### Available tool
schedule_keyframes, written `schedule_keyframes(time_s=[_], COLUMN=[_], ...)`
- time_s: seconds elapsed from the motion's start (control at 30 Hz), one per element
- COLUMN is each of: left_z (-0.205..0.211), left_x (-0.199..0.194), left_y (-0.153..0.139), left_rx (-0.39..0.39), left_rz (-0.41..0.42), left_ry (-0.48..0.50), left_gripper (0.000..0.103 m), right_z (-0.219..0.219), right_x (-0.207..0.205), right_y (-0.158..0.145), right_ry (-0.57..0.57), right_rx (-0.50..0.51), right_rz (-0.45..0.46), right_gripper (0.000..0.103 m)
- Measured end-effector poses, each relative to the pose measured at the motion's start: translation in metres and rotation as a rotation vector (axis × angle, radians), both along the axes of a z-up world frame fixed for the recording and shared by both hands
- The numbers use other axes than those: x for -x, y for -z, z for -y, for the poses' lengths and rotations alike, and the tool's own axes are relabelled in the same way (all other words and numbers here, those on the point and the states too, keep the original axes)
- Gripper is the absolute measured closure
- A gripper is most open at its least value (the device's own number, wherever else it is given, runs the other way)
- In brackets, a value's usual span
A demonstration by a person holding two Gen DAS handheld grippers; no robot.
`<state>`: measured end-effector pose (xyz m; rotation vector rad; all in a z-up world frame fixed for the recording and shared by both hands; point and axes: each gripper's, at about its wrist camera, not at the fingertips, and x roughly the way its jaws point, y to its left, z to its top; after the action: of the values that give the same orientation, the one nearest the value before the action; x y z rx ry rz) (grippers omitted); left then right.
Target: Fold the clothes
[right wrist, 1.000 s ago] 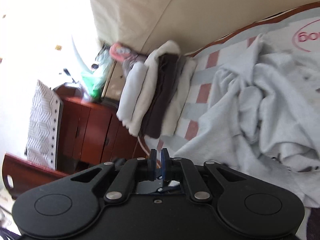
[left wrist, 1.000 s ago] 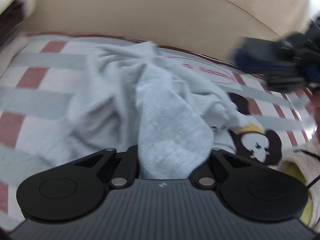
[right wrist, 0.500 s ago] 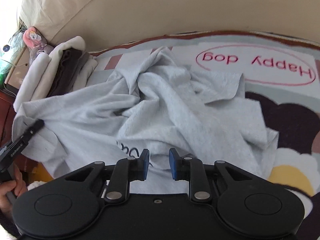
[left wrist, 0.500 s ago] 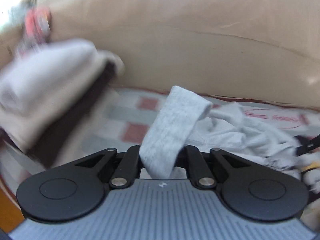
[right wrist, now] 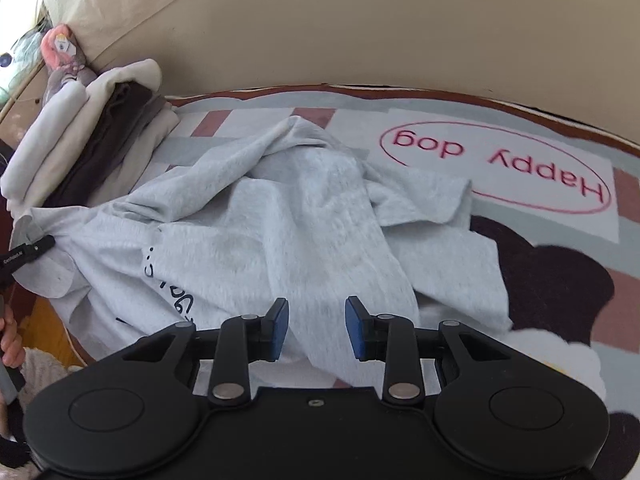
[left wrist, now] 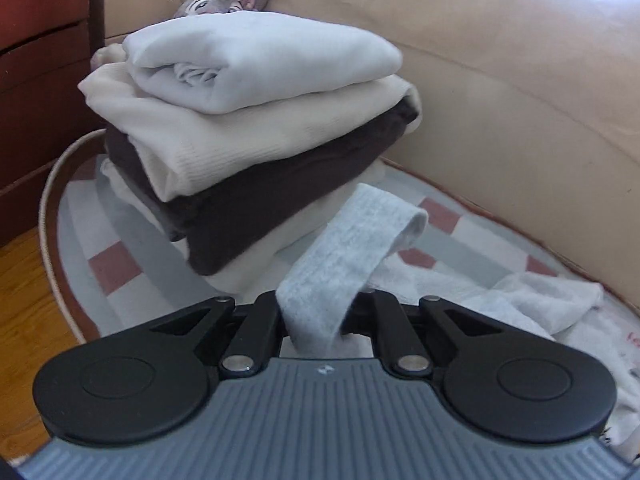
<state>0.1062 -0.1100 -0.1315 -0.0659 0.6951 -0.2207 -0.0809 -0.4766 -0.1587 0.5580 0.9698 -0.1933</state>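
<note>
Since a second ago we see the left gripper [left wrist: 316,320], clamped on the shirt [right wrist: 280,220], swing toward the stack [left wrist: 248,120] at upper left, while the right gripper [right wrist: 316,328], empty, is opening: spreading begun.

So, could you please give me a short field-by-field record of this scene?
surface: rug printed "Happy dog"
garment: grey shirt, crumpled, unfolded
left tool: shut on a strip of the grey shirt
right tool: jaws opening above the shirt, nothing between them
folded stack: white, cream and dark pieces at the rug's edge
</note>
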Motion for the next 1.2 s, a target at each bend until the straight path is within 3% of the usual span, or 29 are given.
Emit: schedule_keyframes(time_s=[0.07,0.2,0.33,0.43,0.47,0.5,0.57,0.67,0.73,0.77,0.83,1.03,1.2], left_z=[-0.001,0.003,0.004,0.002,0.001,0.001,0.003,0.008,0.009,0.01,0.009,0.006,0.001], left_x=[-0.002,-0.008,-0.016,-0.018,-0.017,-0.018,-0.02,-0.023,-0.023,-0.023,-0.023,-0.028,-0.029], left_y=[-0.001,-0.002,0.005,0.008,0.008,0.009,0.013,0.02,0.024,0.025,0.026,0.036,0.043], left_rx=[0.007,-0.055,-0.05,-0.046,-0.043,-0.044,-0.054,-0.063,-0.053,-0.052,-0.054,-0.045,-0.019], left_rz=[0.012,0.042,-0.012,-0.029,-0.034,-0.043,-0.067,-0.115,-0.14,-0.146,-0.155,-0.223,-0.26], left_ry=[-0.008,-0.032,-0.038,-0.037,-0.037,-0.034,-0.028,-0.008,0.008,0.011,0.011,-0.006,-0.027], left_gripper=[0.096,0.095,0.095,0.095,0.095,0.095,0.094,0.094,0.094,0.094,0.094,0.093,0.093], right_z=[0.002,0.017,0.022,0.03,0.032,0.031,0.026,0.022,0.02,0.019,0.016,0.014,0.01], right_x=[-0.006,-0.006,-0.038,-0.06,-0.063,-0.065,-0.068,-0.065,-0.063,-0.063,-0.061,-0.048,-0.038], right_y=[0.004,0.015,0.032,0.045,0.049,0.053,0.062,0.071,0.069,0.066,0.055,0.017,0.003], right_ry=[0.015,0.069,-0.021,0.001,0.012,0.015,0.007,0.016,0.009,-0.007,-0.012,0.077,0.154], right_rx=[0.006,-0.018,0.035,-0.016,-0.045,-0.066,-0.037,0.015,0.008,0.008,0.037,0.073,0.161], right_rz=[0.004,0.03,-0.001,0.011,0.017,0.014,-0.019,-0.039,-0.01,0.007,0.062,0.208,0.203], right_gripper=[0.066,0.065,0.065,0.065,0.062,0.053,0.04,0.04,0.06,0.088,0.093,0.094,0.095])
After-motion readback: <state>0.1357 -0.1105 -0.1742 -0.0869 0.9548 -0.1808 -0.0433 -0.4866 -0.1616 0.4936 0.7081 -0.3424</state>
